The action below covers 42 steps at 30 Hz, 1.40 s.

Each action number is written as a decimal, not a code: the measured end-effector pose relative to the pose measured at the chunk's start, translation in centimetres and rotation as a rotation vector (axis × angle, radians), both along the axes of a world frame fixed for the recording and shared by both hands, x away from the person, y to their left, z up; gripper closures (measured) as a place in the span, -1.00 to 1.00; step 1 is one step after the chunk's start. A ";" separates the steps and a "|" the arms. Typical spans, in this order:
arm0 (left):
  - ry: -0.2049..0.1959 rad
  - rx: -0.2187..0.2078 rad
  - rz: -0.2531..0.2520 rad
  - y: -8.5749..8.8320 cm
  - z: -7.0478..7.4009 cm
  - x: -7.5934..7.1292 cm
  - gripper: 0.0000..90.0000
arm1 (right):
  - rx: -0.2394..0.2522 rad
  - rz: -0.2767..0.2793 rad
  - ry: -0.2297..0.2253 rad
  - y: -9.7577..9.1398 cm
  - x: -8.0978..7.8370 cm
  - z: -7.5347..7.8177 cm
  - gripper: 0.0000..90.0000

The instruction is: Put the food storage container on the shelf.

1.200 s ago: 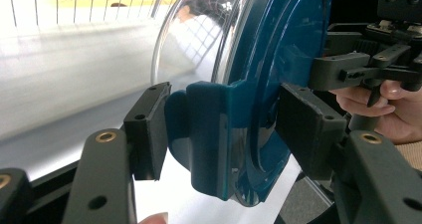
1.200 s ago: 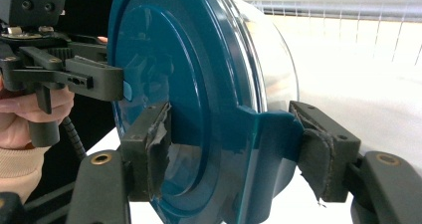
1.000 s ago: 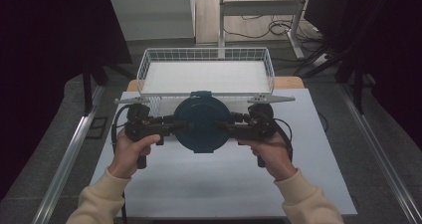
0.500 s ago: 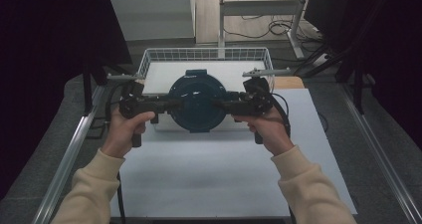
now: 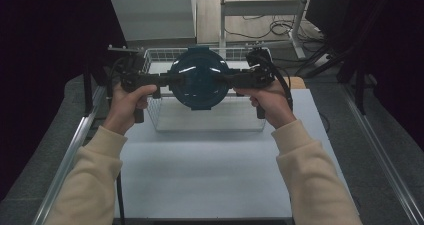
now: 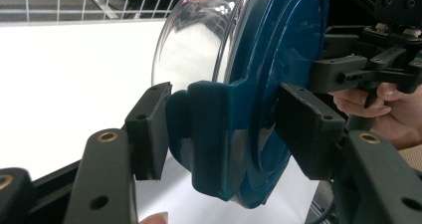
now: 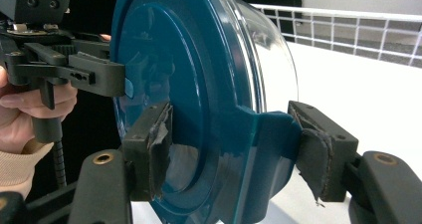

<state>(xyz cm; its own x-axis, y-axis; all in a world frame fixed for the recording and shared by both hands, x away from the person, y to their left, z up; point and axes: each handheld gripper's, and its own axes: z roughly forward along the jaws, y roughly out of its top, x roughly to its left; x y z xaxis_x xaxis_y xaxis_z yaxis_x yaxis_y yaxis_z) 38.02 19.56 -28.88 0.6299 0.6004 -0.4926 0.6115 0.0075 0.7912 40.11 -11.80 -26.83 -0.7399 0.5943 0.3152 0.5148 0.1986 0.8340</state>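
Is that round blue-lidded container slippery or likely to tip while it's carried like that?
Probably stiff: the container keeps its shape clamped between the left gripper and right gripper. Its glossy lid and clear bowl look slippery, so two side grips seem sensible.

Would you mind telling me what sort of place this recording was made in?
Probably a lab or recording rig, not a home: a white table edged by metal rails, dark curtains at the sides, and loose cables on the floor behind.

Glossy teal plastic lid [image 6: 278,59], seemingly glass bowl [image 6: 199,40].
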 end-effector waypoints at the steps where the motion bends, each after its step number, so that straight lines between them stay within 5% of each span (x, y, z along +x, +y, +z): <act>1: -0.004 0.000 0.000 0.0 0.0 0.3 -0.08 | -0.001 0.001 0.000 -0.1 0.3 0.1 -0.20; 11: 0.031 -0.016 0.008 -0.1 -0.5 3.6 -0.08 | 0.008 -0.009 0.023 -0.2 3.5 -0.2 -0.20; 19: 0.095 0.000 0.011 0.0 -2.1 5.6 -0.09 | 0.006 -0.013 0.105 0.1 5.8 -2.2 -0.21; 27: 0.143 -0.064 0.029 0.2 -2.8 7.1 -0.09 | 0.055 -0.053 0.146 -0.1 7.1 -2.8 -0.22; 33: 0.249 -0.170 0.052 0.7 -4.0 9.1 -0.10 | 0.104 -0.111 0.201 0.1 8.2 -3.3 -0.26; 42: 0.314 -0.217 0.050 0.6 -5.5 10.6 -0.20 | 0.190 -0.192 0.393 -0.2 10.1 -4.8 -0.31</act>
